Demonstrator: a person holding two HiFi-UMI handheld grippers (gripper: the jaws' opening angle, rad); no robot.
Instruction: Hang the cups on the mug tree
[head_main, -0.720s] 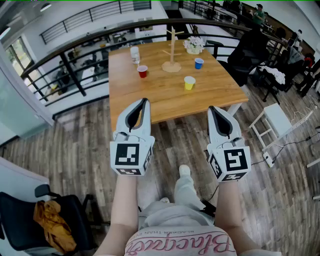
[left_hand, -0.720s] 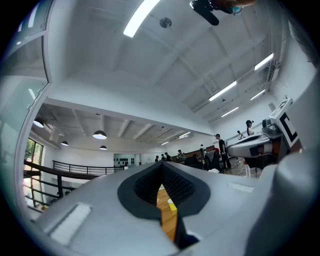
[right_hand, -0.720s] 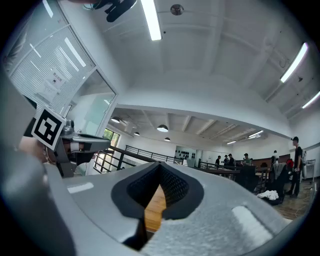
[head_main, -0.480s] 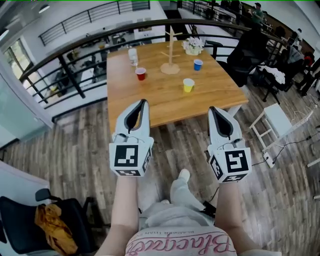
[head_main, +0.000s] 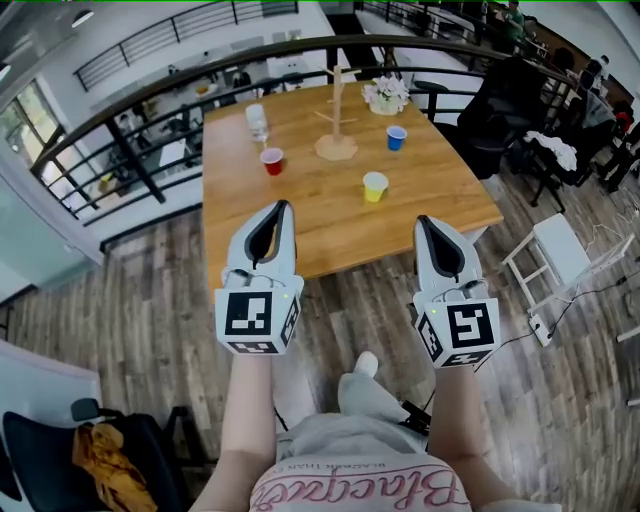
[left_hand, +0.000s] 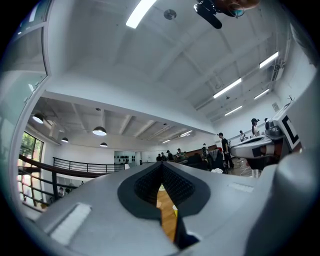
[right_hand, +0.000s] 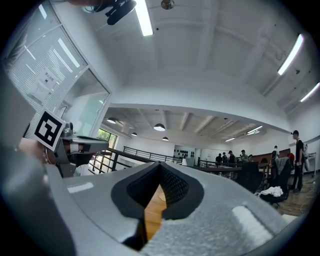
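The left gripper and the right gripper are hovering in front of the square wooden table, jaws squeezed together on nothing. The little red cup, yellow cup and blue cup are sitting on it around the wooden mug tree, well apart from the grippers. Stepping closer first, then opening one gripper wide, looks best.

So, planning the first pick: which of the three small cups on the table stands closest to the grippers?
The small yellow cup: it stands nearest the front edge of the wooden table; the red cup and the blue cup stand farther back.
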